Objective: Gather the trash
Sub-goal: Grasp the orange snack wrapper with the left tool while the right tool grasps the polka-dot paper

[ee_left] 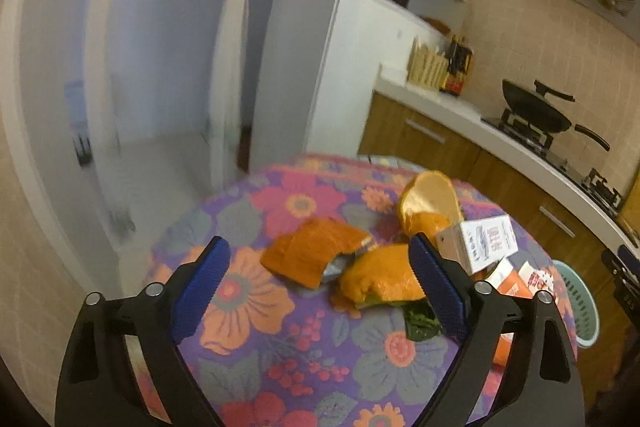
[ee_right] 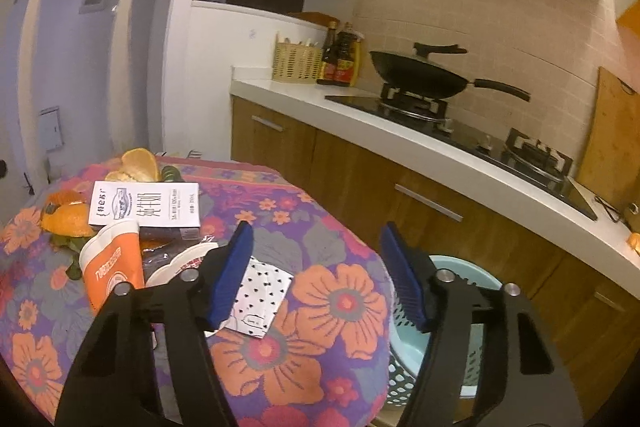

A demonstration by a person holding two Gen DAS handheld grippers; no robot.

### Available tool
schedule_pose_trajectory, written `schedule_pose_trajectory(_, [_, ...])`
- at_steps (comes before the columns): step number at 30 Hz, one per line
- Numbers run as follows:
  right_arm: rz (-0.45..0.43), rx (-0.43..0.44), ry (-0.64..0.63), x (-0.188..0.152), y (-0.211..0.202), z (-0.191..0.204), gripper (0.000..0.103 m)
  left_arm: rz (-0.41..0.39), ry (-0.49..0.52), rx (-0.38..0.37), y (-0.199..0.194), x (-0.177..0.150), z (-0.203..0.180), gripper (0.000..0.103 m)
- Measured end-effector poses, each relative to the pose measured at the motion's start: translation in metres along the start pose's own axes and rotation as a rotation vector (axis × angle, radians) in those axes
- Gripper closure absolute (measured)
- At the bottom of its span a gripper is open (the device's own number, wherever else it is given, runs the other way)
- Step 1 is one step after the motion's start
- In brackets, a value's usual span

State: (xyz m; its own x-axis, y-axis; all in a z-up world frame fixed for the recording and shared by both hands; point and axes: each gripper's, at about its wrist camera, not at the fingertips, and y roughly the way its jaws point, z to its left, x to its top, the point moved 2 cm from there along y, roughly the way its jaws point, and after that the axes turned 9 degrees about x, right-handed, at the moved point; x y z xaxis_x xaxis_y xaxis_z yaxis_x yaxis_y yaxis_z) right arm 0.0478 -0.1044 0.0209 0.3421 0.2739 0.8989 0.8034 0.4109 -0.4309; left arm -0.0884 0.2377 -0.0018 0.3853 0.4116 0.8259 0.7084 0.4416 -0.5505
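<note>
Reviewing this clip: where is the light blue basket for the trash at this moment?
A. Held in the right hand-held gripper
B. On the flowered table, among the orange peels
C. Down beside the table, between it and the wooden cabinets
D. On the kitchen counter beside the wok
C: in the right wrist view the basket sits low, past the edge of the flowered table and in front of the cabinets.

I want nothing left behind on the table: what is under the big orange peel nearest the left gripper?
Dark green leaves stick out from under the orange peel at its near edge, on the floral tablecloth. How far they run beneath, or whether anything else lies there, is covered by the peel.
</note>
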Motion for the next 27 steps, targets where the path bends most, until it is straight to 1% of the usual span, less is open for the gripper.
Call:
schedule_pose_trajectory(2, [0.006,0.013,-0.001,0.000,0.003,0.001,0.043,0.038,-0.003,0.007,0.014,-0.002,0.006,0.016])
schedule_pose_trajectory(3, [0.011,0.019,-0.001,0.000,0.004,0.000,0.043,0.060,-0.008,0.012,0.023,-0.004,0.009,0.018])
schedule_pose_trajectory(4, [0.016,0.025,-0.005,-0.001,0.006,0.000,0.043,0.092,-0.005,0.012,0.033,-0.004,0.012,0.018])
schedule_pose_trajectory(6, [0.025,0.032,-0.007,-0.003,0.010,0.001,0.043,0.116,-0.003,0.000,0.044,-0.002,0.016,0.019])
schedule_pose_trajectory(10, [0.056,0.055,0.005,-0.006,0.021,0.001,0.043,0.189,-0.034,-0.059,0.071,0.005,0.021,0.019])
schedule_pose_trajectory(14, [0.082,0.064,0.019,-0.008,0.033,0.001,0.043,0.244,-0.037,-0.115,0.096,0.009,0.012,0.019])
schedule_pose_trajectory(15, [0.085,0.066,0.021,-0.008,0.034,0.000,0.043,0.268,-0.033,-0.113,0.105,0.008,0.009,0.019])
schedule_pose_trajectory(17, [0.089,0.079,0.030,-0.008,0.038,-0.002,0.043,0.288,-0.016,-0.105,0.115,0.005,0.004,0.021])
schedule_pose_trajectory(18, [0.090,0.097,0.035,-0.008,0.040,-0.003,0.043,0.298,-0.006,-0.099,0.120,0.003,0.002,0.023])
schedule_pose_trajectory(20, [0.095,0.143,0.039,-0.009,0.045,-0.006,0.043,0.329,0.009,-0.081,0.129,-0.004,0.000,0.028])
schedule_pose_trajectory(23, [0.124,0.208,0.051,-0.015,0.056,-0.012,0.043,0.341,0.028,-0.050,0.136,-0.012,-0.001,0.029])
schedule_pose_trajectory(25, [0.150,0.226,0.057,-0.021,0.063,-0.015,0.043,0.332,0.044,-0.030,0.136,-0.013,-0.002,0.035])
schedule_pose_trajectory(26, [0.175,0.251,0.059,-0.025,0.069,-0.016,0.043,0.329,0.059,-0.004,0.137,-0.013,-0.004,0.051])
schedule_pose_trajectory(27, [0.193,0.267,0.061,-0.027,0.072,-0.017,0.043,0.324,0.075,0.015,0.137,-0.014,-0.005,0.054])
